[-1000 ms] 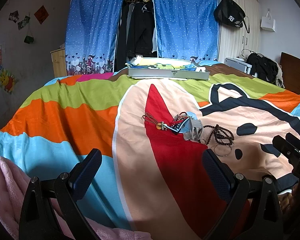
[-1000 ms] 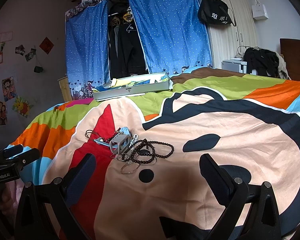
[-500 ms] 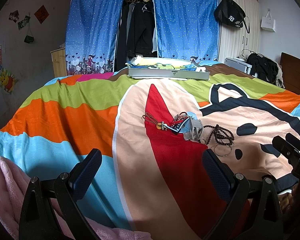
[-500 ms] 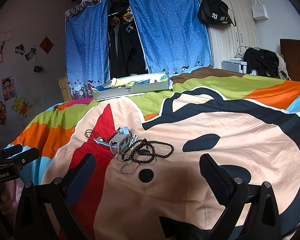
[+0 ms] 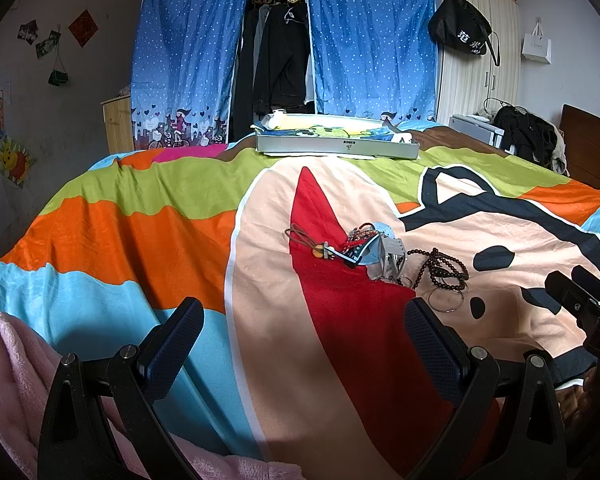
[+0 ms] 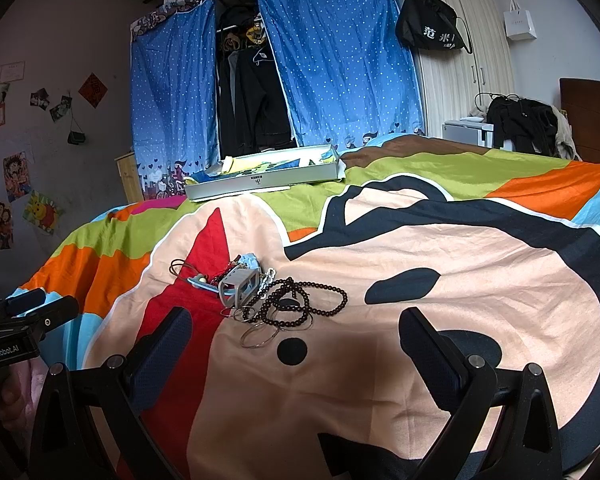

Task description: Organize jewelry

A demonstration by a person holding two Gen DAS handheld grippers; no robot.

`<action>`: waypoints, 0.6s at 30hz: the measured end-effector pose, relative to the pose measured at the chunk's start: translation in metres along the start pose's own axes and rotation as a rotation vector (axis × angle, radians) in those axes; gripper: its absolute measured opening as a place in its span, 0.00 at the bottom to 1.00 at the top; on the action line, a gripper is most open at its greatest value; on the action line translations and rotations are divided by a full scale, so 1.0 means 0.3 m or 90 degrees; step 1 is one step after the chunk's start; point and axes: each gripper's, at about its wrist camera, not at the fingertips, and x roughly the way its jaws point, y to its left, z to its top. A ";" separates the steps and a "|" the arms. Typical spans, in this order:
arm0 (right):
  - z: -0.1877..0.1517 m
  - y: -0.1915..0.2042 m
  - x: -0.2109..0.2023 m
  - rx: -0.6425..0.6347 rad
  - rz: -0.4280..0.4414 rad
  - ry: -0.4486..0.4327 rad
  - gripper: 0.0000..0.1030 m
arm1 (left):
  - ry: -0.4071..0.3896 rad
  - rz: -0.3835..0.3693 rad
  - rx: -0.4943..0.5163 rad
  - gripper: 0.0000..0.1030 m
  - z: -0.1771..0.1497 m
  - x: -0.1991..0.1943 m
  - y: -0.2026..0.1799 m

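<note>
Left wrist cam first: my left gripper (image 5: 300, 344) hangs low over the bedspread (image 5: 148, 240) with its jaws spread wide and nothing between them. The jewelry pile (image 5: 384, 256) sits further up the bed, well clear of the fingertips. From here I can make out a brown cord with an orange bead (image 5: 308, 242), a small grey rack-looking thing (image 5: 388, 260) in the middle, and dark bead strands (image 5: 444, 270) trailing off to the right with a thin metal ring (image 5: 446, 300) beside them. The other gripper's black body pokes in at the right edge. A flat grey box (image 5: 336, 146) lies at the far end of the bed.

Right wrist cam: right gripper (image 6: 296, 344) is wide open too, empty, a bit nearer the heap. This angle shows the dark bead strands (image 6: 300, 300) much better, looped loosely over several thin rings (image 6: 260, 336), which the left view mostly squashes together. It also shows the grey rack (image 6: 240, 288) from its open side. The left cam gives me the cleaner look at the cord end.

Progress-wise I'd say basically zero: everything's one tangled clump, nothing sorted or lifted. All the separating is left, and I can't tell where the pieces are meant to go.
</note>
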 end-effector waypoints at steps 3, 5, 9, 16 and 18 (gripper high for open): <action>0.000 0.000 0.000 0.000 0.000 0.000 1.00 | 0.001 0.001 -0.001 0.95 0.006 0.008 -0.001; -0.001 0.000 0.000 0.000 -0.001 0.000 1.00 | 0.001 0.001 0.000 0.95 0.007 0.007 -0.002; -0.001 0.000 0.001 -0.001 0.000 0.000 1.00 | 0.001 0.001 0.000 0.95 0.007 0.007 -0.002; -0.001 -0.001 0.000 0.000 -0.001 0.000 1.00 | 0.002 0.001 -0.001 0.95 0.007 0.007 -0.001; -0.001 0.001 0.002 0.000 -0.001 0.000 1.00 | 0.002 0.001 -0.001 0.95 0.008 0.007 -0.001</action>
